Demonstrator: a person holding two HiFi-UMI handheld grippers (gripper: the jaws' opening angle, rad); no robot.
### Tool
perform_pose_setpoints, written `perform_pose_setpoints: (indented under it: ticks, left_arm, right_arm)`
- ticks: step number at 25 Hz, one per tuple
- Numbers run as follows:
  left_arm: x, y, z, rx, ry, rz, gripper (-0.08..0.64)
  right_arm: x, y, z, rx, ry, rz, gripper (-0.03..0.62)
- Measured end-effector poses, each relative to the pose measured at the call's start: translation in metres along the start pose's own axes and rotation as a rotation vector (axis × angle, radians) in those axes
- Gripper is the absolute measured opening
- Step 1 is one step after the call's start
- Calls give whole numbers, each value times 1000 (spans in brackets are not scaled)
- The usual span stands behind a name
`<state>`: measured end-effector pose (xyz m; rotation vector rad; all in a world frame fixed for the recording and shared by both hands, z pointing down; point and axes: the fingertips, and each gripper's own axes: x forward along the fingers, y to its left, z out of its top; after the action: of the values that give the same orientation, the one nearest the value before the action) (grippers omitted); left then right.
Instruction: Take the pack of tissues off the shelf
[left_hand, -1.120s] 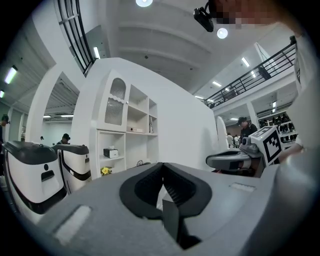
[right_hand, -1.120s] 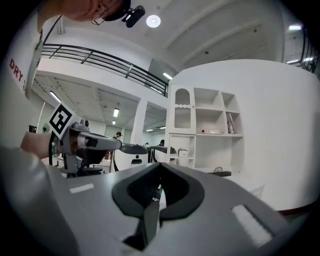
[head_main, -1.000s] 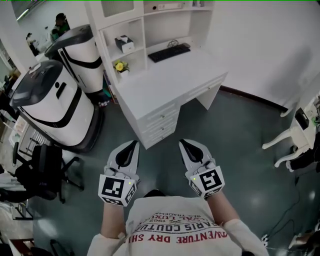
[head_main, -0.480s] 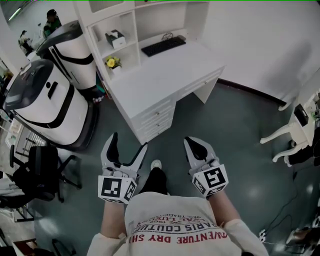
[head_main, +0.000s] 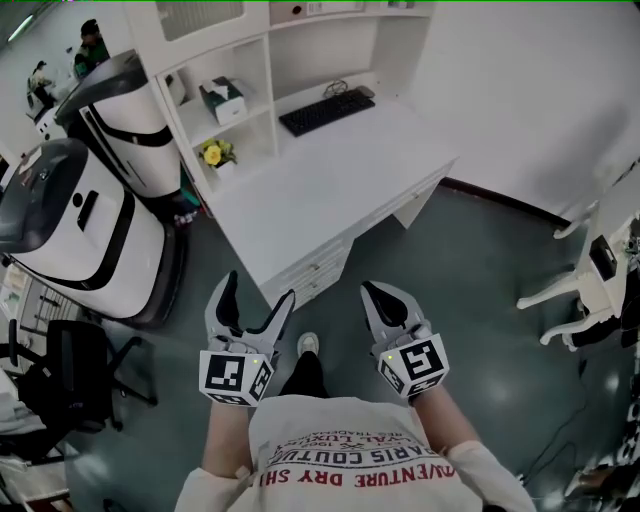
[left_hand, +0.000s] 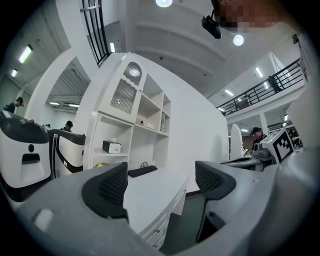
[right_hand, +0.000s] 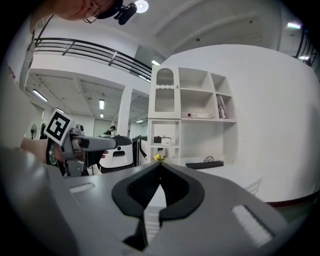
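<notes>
White desk (head_main: 330, 190), black keyboard (head_main: 326, 111) on it, tissue pack (head_main: 223, 100) on shelf (head_main: 245, 119), flowers (head_main: 212, 152) below

Head view looks steeply down; both gripper views face level toward desk (head_main: 330, 170) and shelf (head_main: 250, 112), which all 3 share.

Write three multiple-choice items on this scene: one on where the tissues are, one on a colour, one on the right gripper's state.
1. The pack of tissues sits: A on the floor; B in the shelf compartment above the yellow flowers; C on a chair.
2. The keyboard is: A white; B yellow; C black.
3. The right gripper is: A shut and empty; B wide open; C clamped on the tissues.
Answers: B, the box stands one compartment over the flowers; C, it shows black in the head view; A, its jaws meet with nothing between them.
</notes>
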<state>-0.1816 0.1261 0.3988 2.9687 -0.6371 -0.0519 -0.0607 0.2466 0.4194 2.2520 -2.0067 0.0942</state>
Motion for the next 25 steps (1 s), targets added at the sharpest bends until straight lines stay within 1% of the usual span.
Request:
perform_pose_setpoints:
  ticks: [4, 8, 14, 20, 22, 25]
  left_arm:
    - [61, 47, 8, 0, 6, -5, 426]
    - [114, 95, 19, -8, -3, 14, 426]
    - [170, 153, 22, -9, 5, 55, 426]
    - [193, 191, 18, -17, 30, 119, 425]
    - [200, 202, 20, -11, 34, 154, 425]
    - [208, 218, 22, -5, 31, 227, 425]
  right_arm:
    - [70, -30, 15, -8, 13, -4, 0]
    - [135, -60, 26, -3, 22, -10, 0]
    - [219, -89, 35, -3, 25, 5, 0]
    - [280, -94, 36, -2, 46, 81, 0]
    - [300, -95, 39, -5, 45, 115, 0]
    - [327, -95, 42, -22, 38, 188, 0]
